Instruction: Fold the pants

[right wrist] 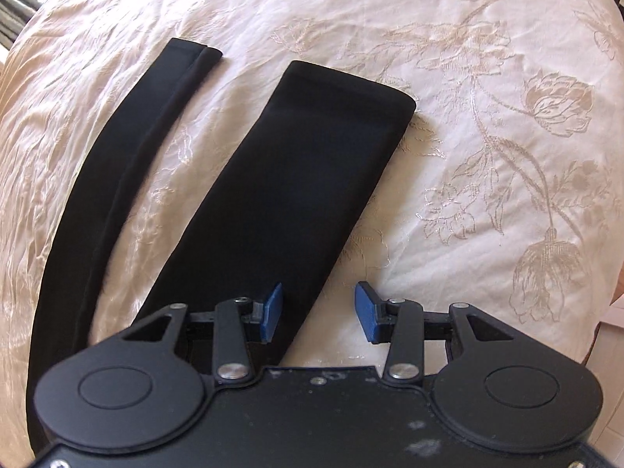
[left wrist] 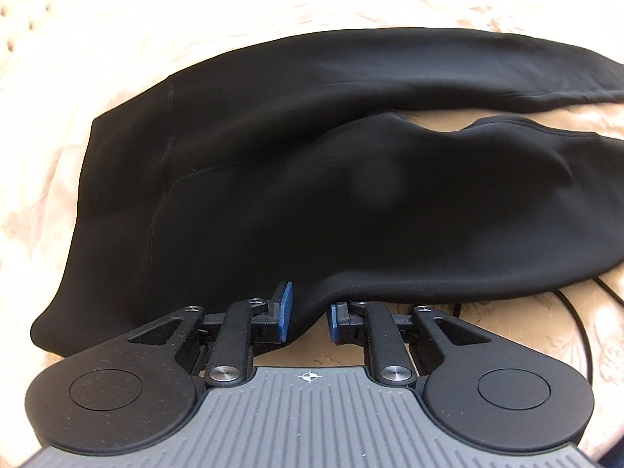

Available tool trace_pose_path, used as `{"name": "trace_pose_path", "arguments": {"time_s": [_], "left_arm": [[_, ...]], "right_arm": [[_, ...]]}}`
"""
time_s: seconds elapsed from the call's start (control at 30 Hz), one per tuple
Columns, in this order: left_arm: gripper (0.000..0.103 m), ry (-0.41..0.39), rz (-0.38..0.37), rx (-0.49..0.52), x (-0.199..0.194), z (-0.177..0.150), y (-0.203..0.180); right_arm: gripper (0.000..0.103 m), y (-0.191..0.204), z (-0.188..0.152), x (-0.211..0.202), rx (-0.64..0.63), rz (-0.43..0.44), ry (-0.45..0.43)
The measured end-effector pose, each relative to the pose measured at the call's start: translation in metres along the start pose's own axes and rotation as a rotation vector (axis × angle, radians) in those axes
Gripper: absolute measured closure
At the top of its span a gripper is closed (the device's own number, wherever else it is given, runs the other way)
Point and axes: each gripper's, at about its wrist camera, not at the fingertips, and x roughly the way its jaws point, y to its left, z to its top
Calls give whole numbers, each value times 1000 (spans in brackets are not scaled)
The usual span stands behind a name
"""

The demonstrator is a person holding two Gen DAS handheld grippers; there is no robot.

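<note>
Black pants (left wrist: pixel 273 195) lie flat on a cream bedspread (left wrist: pixel 273 11), with the waist to the left and both legs running off to the right. My left gripper (left wrist: pixel 309 321) is shut on a pinch of the pants' near edge, which bunches up between the blue pads (left wrist: pixel 282 312). In the right wrist view the wider leg (right wrist: pixel 304 179) and a narrow, folded-over leg (right wrist: pixel 128 156) stretch away to their hems. My right gripper (right wrist: pixel 318 312) hangs open above the wider leg's right edge. Its left pad (right wrist: pixel 273 312) is over cloth and its right pad over bedspread.
The embroidered floral bedspread (right wrist: pixel 487 136) covers the whole bed and falls away at the right edge (right wrist: pixel 600 312). A thin black cable (left wrist: pixel 585 335) curves over the cover beside my left gripper. A tufted cream headboard (left wrist: pixel 23 39) stands at the far left.
</note>
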Motion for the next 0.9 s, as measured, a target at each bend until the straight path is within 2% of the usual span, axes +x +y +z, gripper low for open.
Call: {"name": "trace_pose_path", "arguments": {"time_s": [0.13,0.17,0.23,0.27,0.43,0.63,0.9], "left_arm": [[86,21,13,-25,2,-1,-3],[88,29,7,-43,4,-1,5],[89,35,9,-69,0,-1,8],[91,32,12,-75,-4,0,10],[93,-4,16,-101,-33,15,17],[96,-53,2,-150,-51,53,32],[96,-41,6,-150,-30,120,32]], "right_arm": [[58,-7,12,14,21,42,17],[62,-8,14,15,20,58,17],[94,-10,19,13,7,101,14],[99,-8,15,4,-3,110,21],[99,-3,22,-30,3,216,-7],[99,35,43,-55,-73,301,-57],[99,97,85,-38,-131,324,-70]]}}
